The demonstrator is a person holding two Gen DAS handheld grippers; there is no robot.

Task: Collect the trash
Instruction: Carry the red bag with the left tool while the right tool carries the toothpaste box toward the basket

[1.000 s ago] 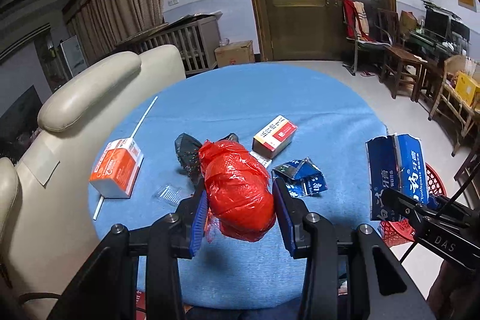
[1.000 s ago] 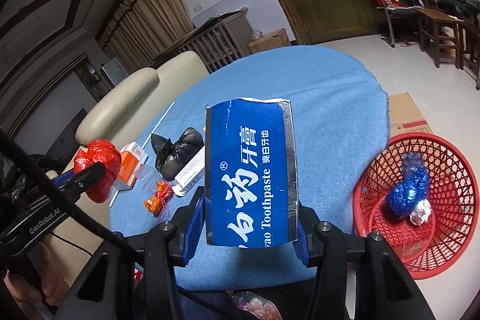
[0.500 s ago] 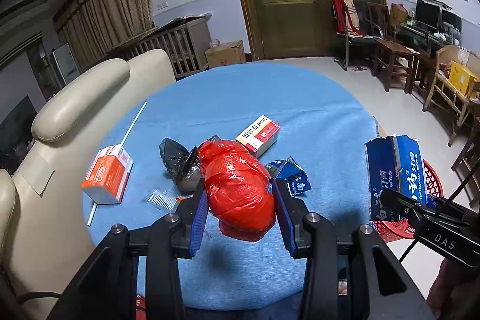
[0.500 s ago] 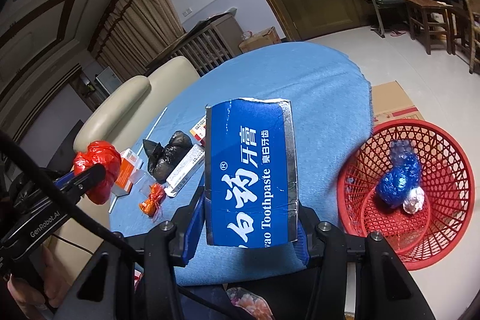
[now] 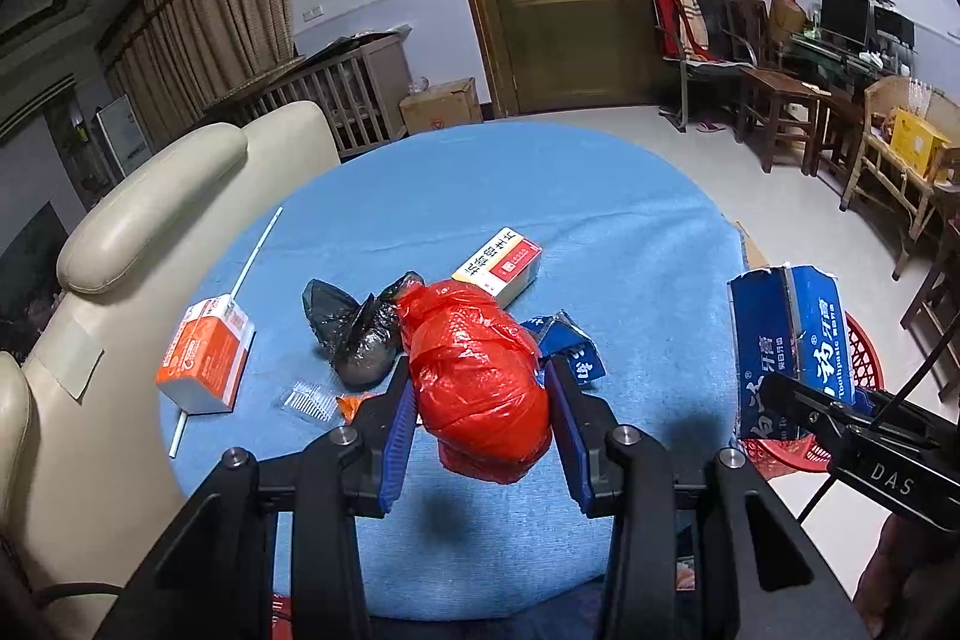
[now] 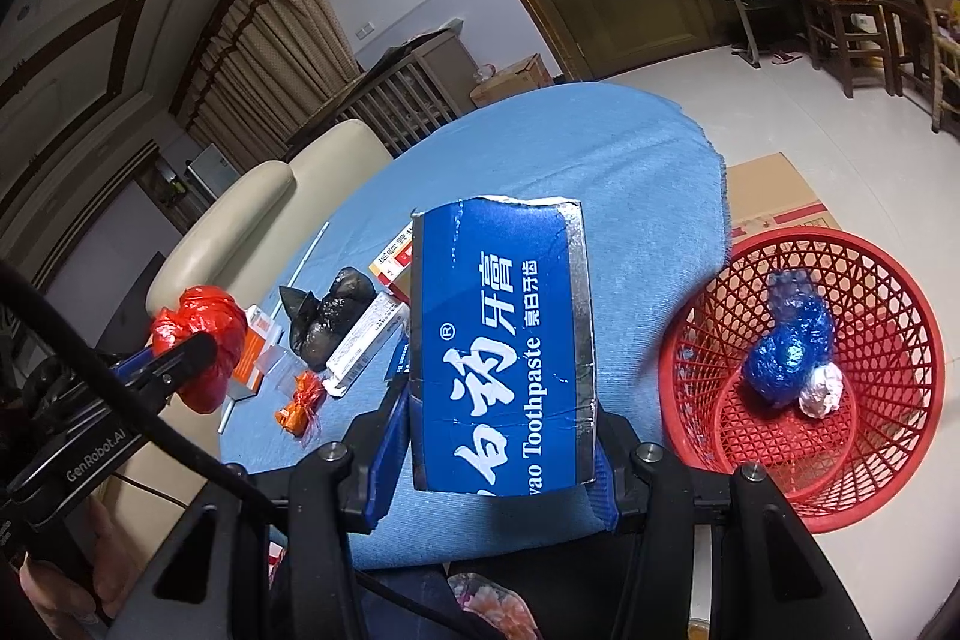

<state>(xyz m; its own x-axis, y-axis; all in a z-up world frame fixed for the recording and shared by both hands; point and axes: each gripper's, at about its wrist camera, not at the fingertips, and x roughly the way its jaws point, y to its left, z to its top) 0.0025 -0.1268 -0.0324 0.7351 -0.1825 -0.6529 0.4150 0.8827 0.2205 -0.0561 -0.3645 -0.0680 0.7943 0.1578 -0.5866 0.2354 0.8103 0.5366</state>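
Left gripper (image 5: 480,400) clamped on red bag bundle (image 5: 480,382), lifted above blue table (image 5: 630,232). Just beyond: black bag (image 5: 354,334), torn blue wrapper (image 5: 570,346), white-and-red box (image 5: 498,265). Right gripper (image 6: 498,436) clamped on blue toothpaste box (image 6: 504,340); red basket (image 6: 888,316) to its right, on floor.

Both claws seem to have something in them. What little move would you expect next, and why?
Probably the right claw carries its blue toothpaste box sideways over the red plastic mesh basket on the floor and lets go. The box is already clamped and lifted off the blue tablecloth, and the basket sits just beside it. The left claw, holding a red plastic bag bundle, would likely follow.
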